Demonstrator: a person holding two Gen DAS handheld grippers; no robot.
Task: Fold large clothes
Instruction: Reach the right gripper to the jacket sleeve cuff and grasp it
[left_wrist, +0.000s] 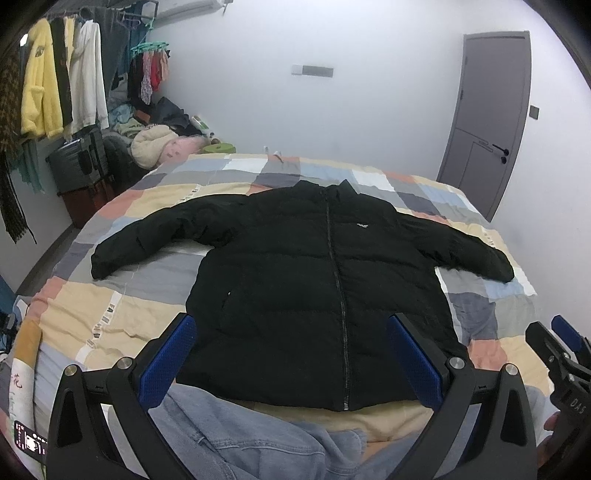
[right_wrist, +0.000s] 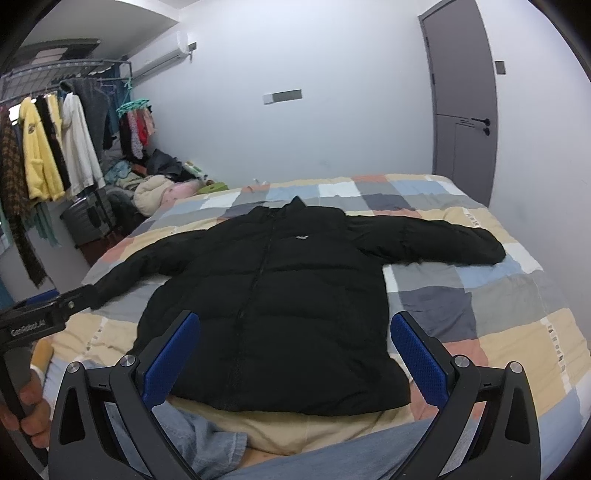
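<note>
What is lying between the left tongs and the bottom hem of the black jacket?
In the left wrist view, a blue denim garment lies on the quilt between the left tongs and the hem of the black puffer jacket.

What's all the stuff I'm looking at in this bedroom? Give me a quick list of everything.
jacket: one, black, zipped, spread flat on the bed with sleeves out
bedspread: one, checked in cream, grey, blue and orange, covering the bed
jeans: one pair, light blue, at the near edge of the bed
hanging clothes: several, yellow, white and dark, on a rail at far left
clothes pile: one heap, mixed colours, beyond the bed's far left corner
door: one, grey, shut, far right
air conditioner: one, white, high on the wall
left gripper: black with blue pads, open
right gripper: black with blue pads, open
</note>
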